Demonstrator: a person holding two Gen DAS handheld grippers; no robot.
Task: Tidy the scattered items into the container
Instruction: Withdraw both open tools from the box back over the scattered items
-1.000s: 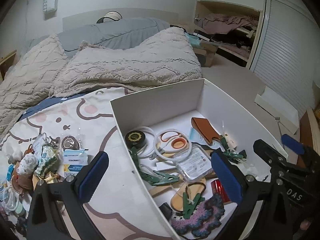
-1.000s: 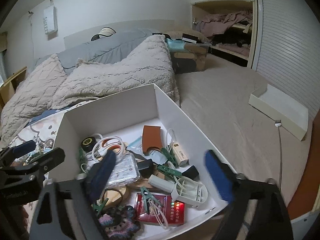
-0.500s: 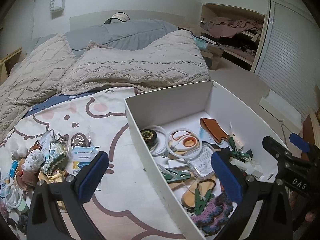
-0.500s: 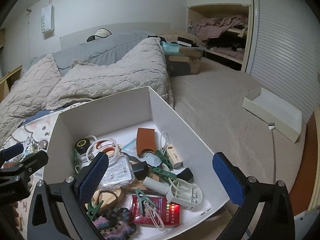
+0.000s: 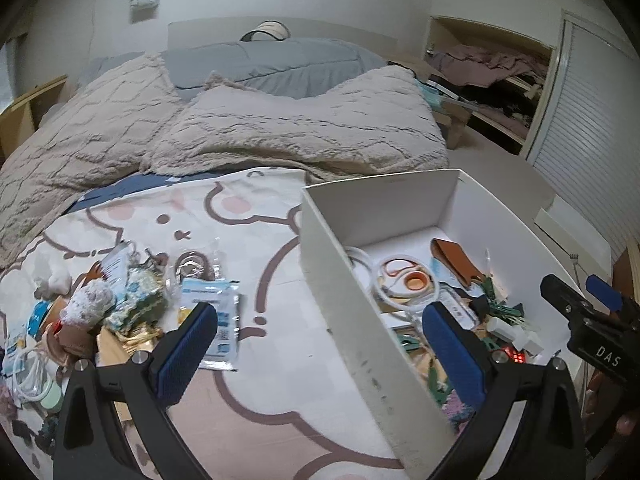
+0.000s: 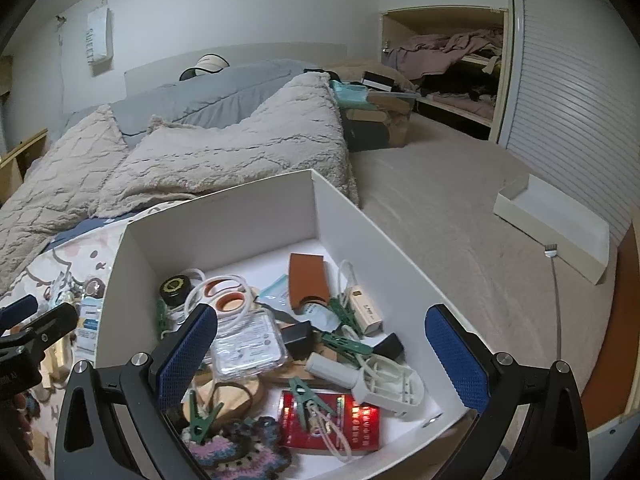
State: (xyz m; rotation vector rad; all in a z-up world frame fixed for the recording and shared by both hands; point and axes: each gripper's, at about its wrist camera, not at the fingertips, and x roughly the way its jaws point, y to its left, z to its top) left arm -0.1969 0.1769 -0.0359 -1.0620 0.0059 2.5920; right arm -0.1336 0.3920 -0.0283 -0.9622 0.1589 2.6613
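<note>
Bedspread clutter shows left only; box fills right.

White open-topped box sits on the bed, holding scissors, green clothespins, a red packet and more. Scattered pile lies left of it, well apart, including a blue-white sachet.

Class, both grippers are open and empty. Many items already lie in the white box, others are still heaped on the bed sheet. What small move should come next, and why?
Probably swing the left gripper left and down toward the pile on the sheet: it is open, empty, and nearer that pile than the right gripper, which hangs over the box.
</note>
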